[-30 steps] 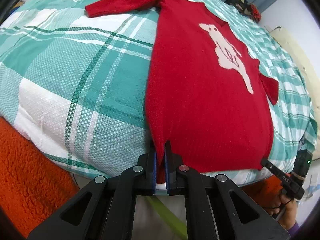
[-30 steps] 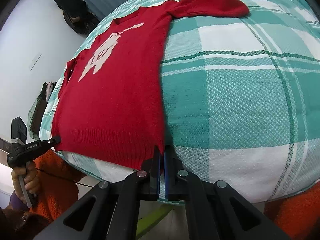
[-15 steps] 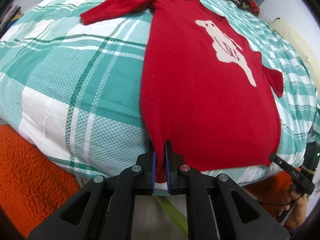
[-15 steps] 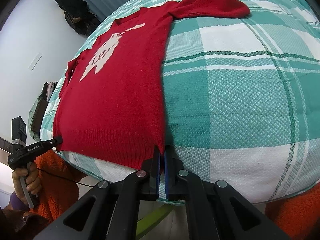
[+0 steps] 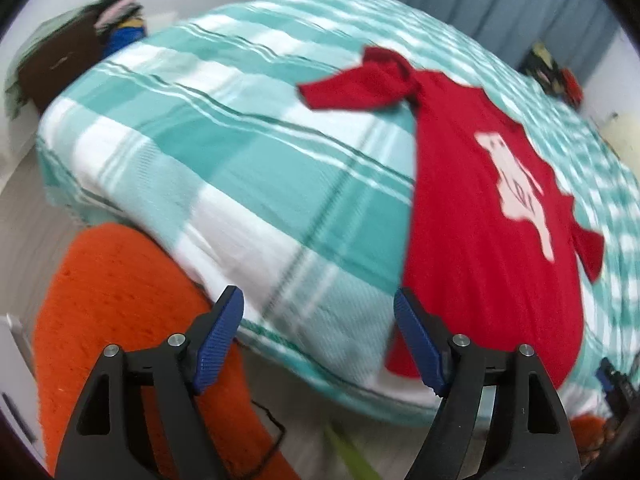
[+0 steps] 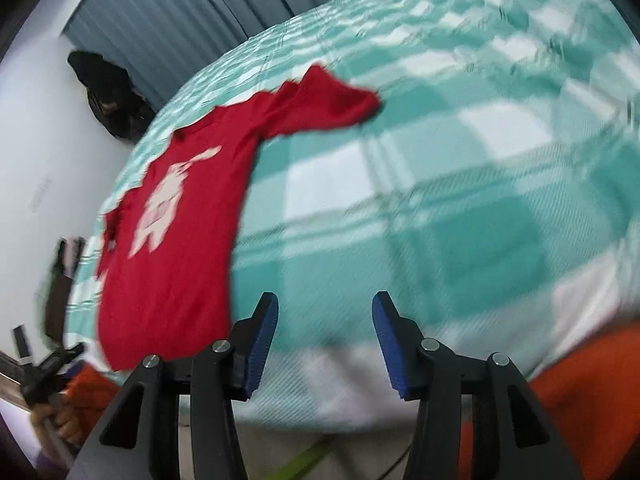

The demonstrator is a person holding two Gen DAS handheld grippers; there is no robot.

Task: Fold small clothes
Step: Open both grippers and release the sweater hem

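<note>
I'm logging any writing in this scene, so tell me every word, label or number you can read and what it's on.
None can be read.
The white figure on the red sweater carries marks, too blurred to read.
The other gripper is too blurred for any label.

My bed's teal-and-white plaid cover [image 5: 248, 168] fills most of what I see. An orange fuzzy blanket [image 5: 120, 300] lies below its near edge. Grey-blue curtains [image 6: 176, 20] hang beyond the far edge.
</note>
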